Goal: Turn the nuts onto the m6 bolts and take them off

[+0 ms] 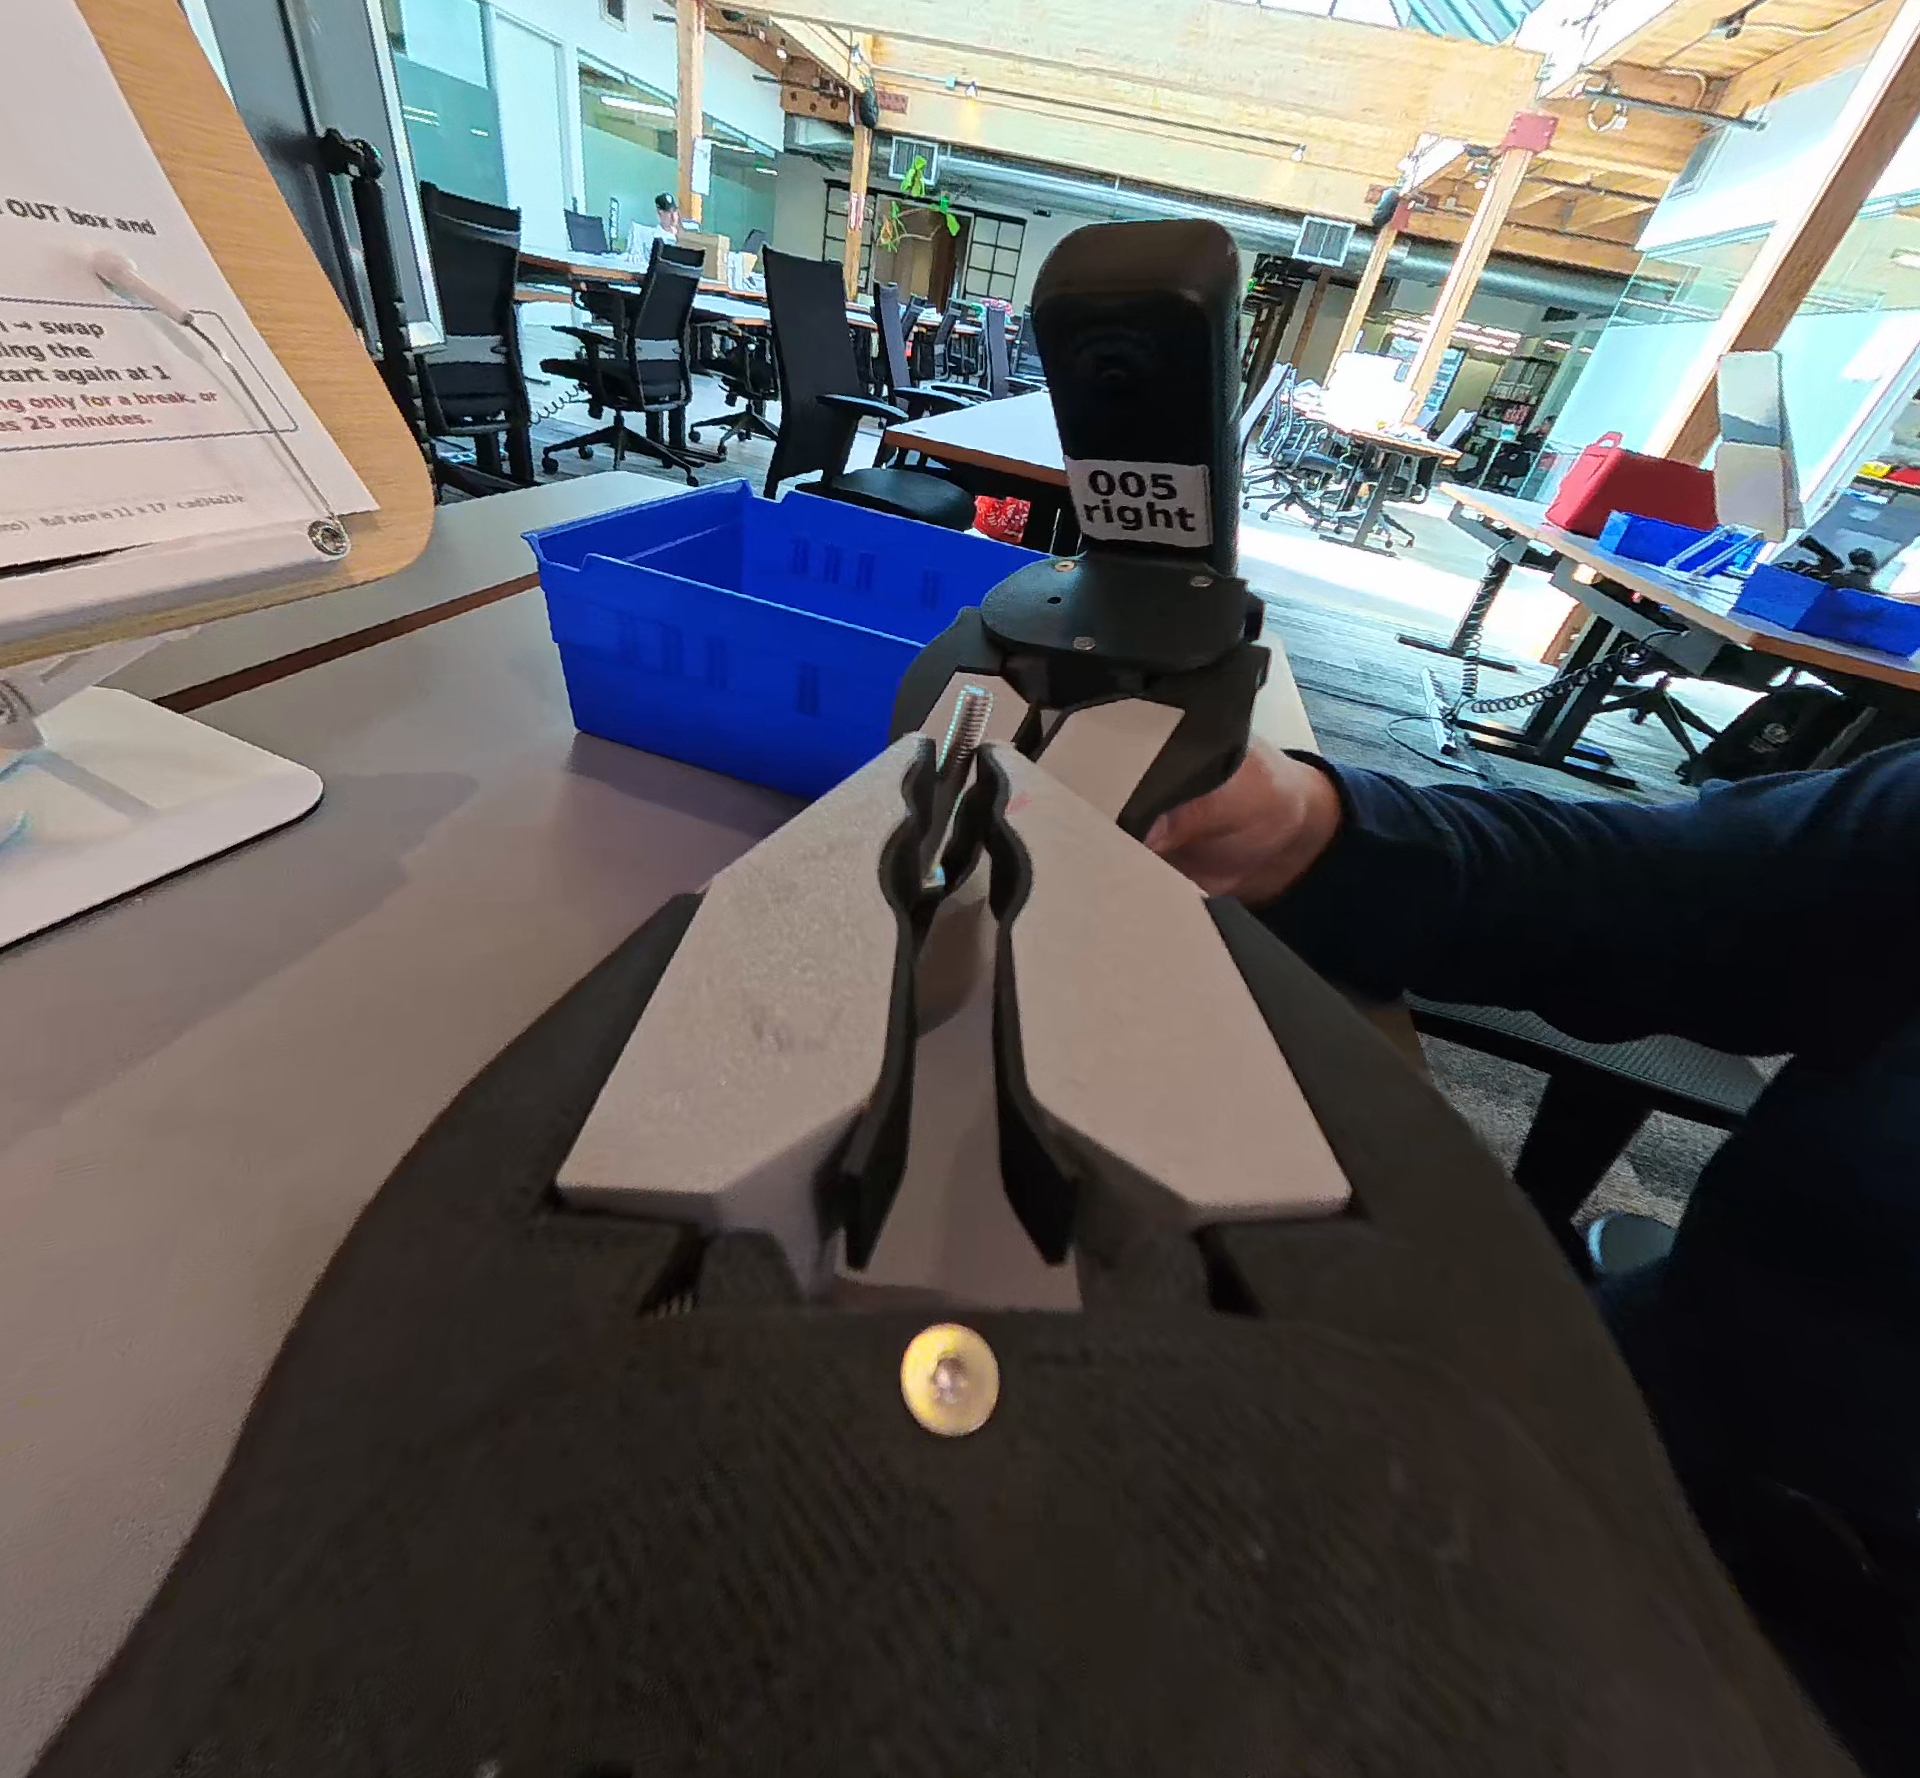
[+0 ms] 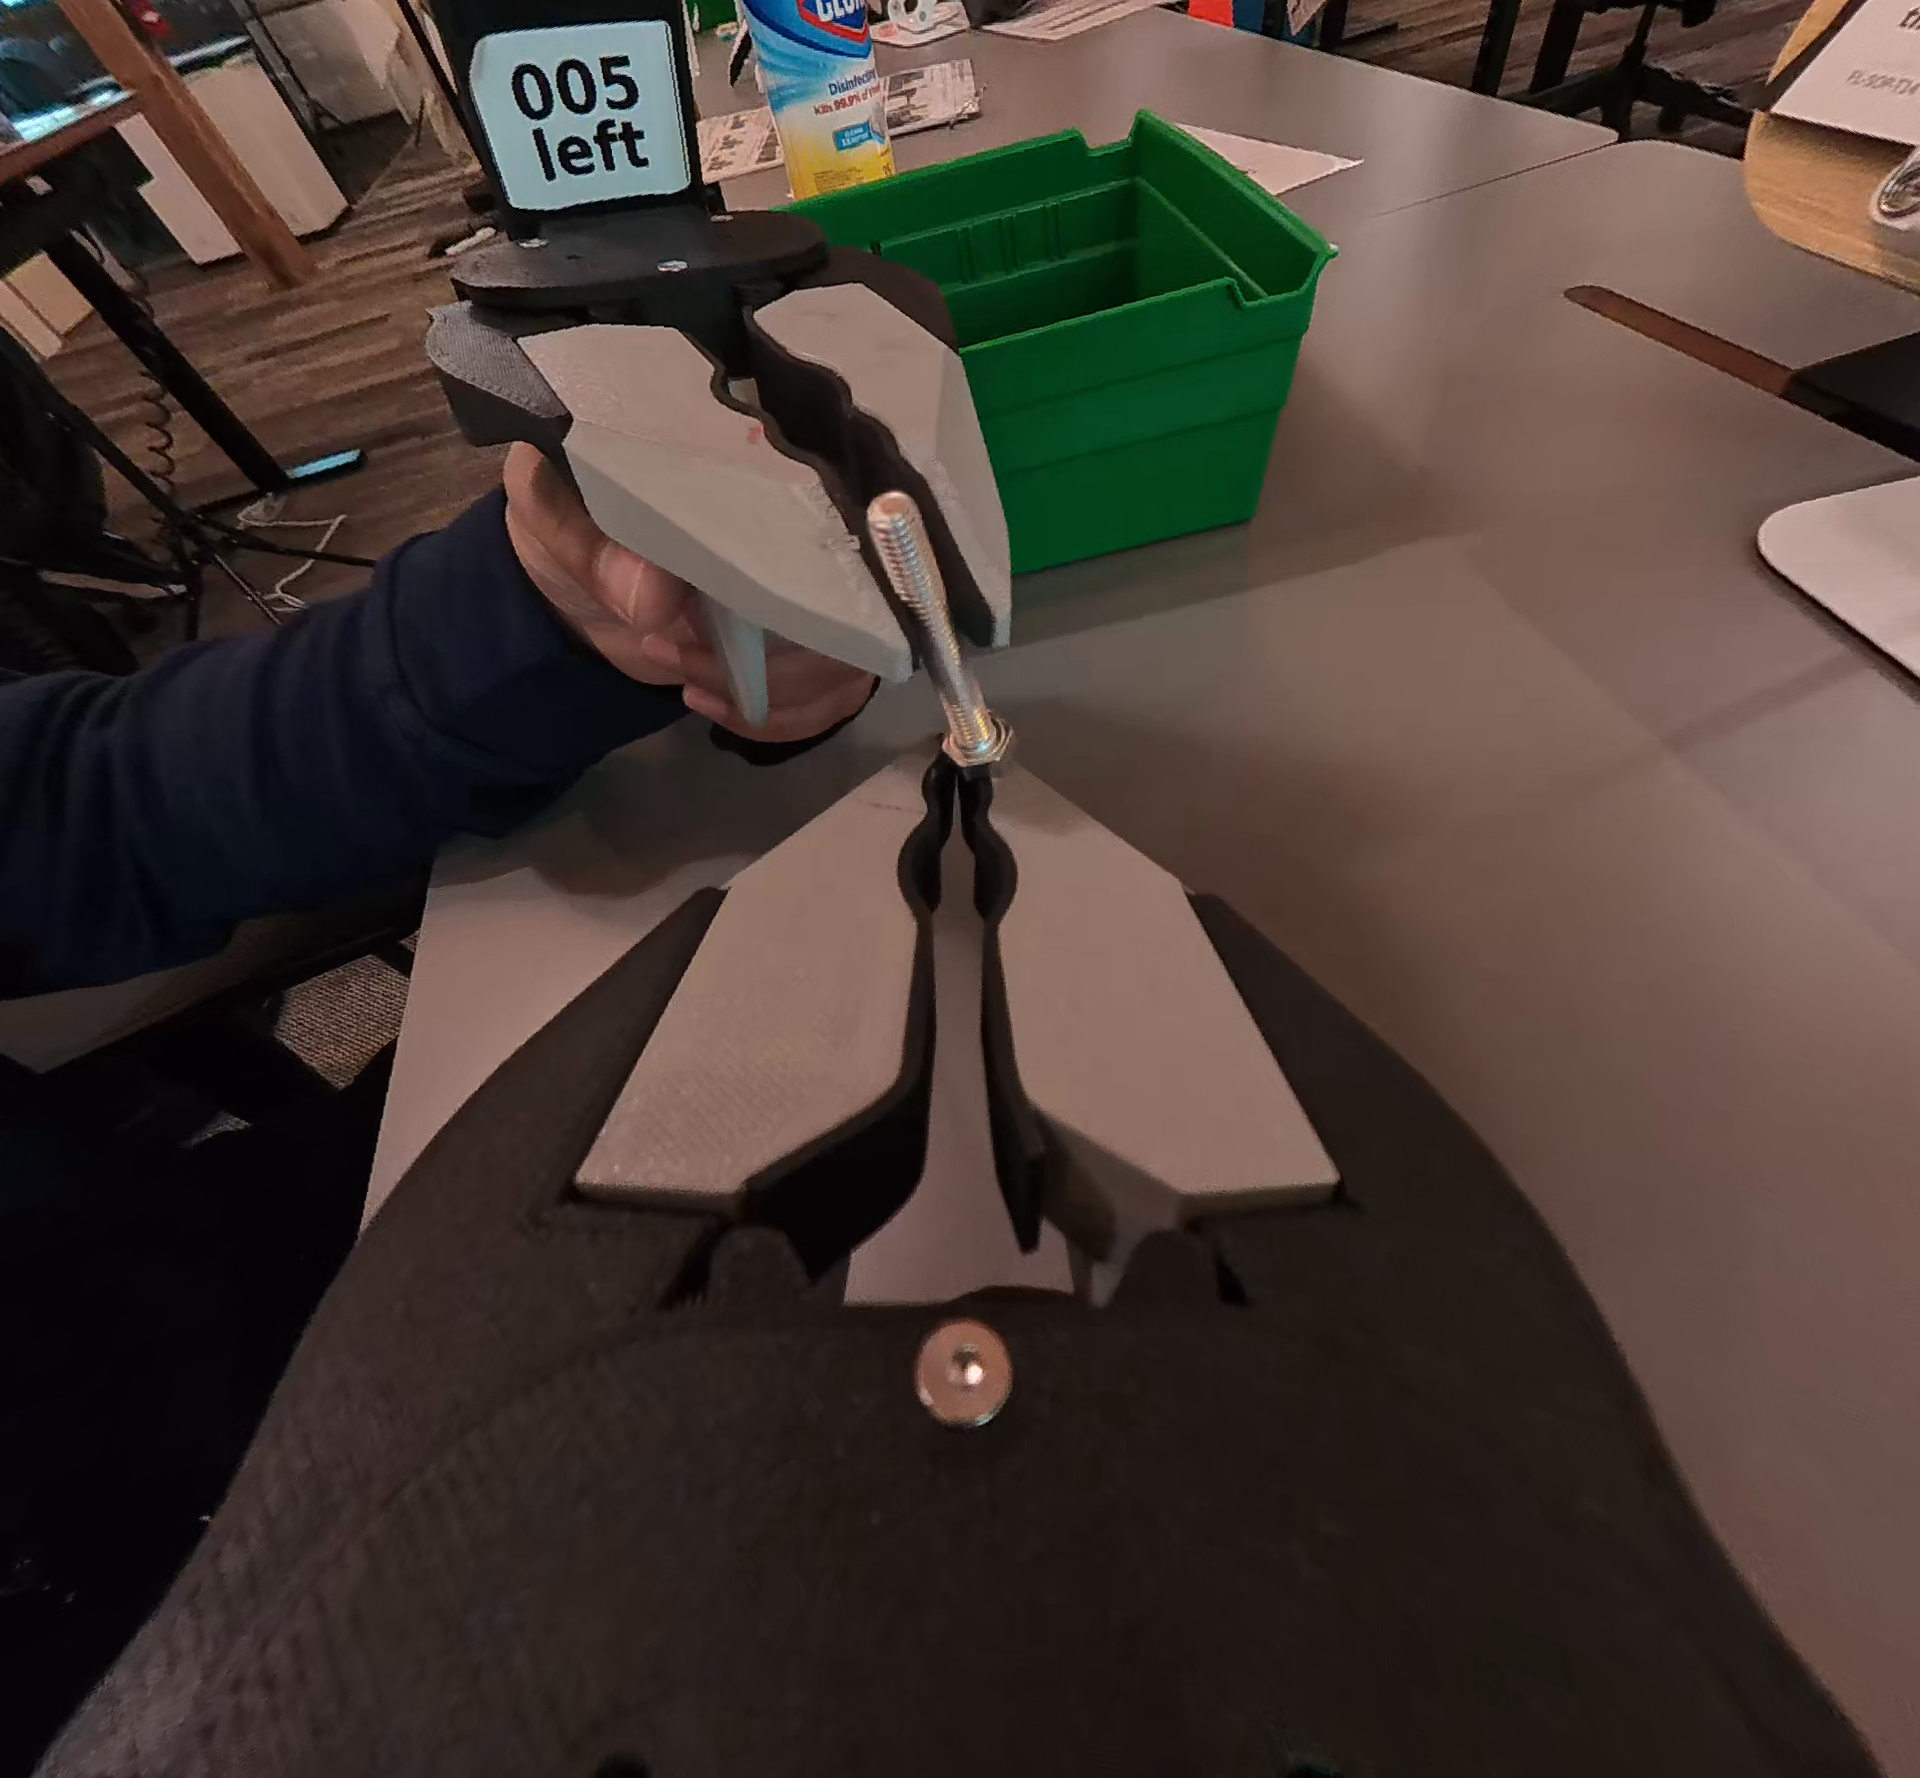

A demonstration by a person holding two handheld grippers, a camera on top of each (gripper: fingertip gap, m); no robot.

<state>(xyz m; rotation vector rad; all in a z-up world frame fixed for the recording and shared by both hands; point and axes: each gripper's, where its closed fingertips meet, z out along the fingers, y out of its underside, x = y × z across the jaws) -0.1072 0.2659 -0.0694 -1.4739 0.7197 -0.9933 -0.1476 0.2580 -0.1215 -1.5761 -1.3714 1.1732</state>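
Observation:
My left gripper (image 1: 951,778) is shut on a silver m6 bolt (image 1: 969,718), whose threaded end sticks out past the fingertips. In the right wrist view the left gripper (image 2: 935,632) holds the bolt (image 2: 914,585) tilted above the grey table (image 2: 1455,793). A silver hex nut (image 2: 977,743) sits on the bolt's lower threaded end. My right gripper (image 2: 961,785) is shut on that nut, just below the left gripper. The nut is hidden in the left wrist view, where the right gripper's black body (image 1: 1138,398) stands just beyond the bolt.
An empty blue bin (image 1: 727,627) stands on the table behind the grippers. An empty green bin (image 2: 1122,398) and a spray bottle (image 2: 821,35) stand on the other side. A sign stand with a white base (image 1: 156,793) is at the left. A person's hands and dark sleeves hold both grippers. The left gripper's tips are roughly 6 cm from the right gripper's.

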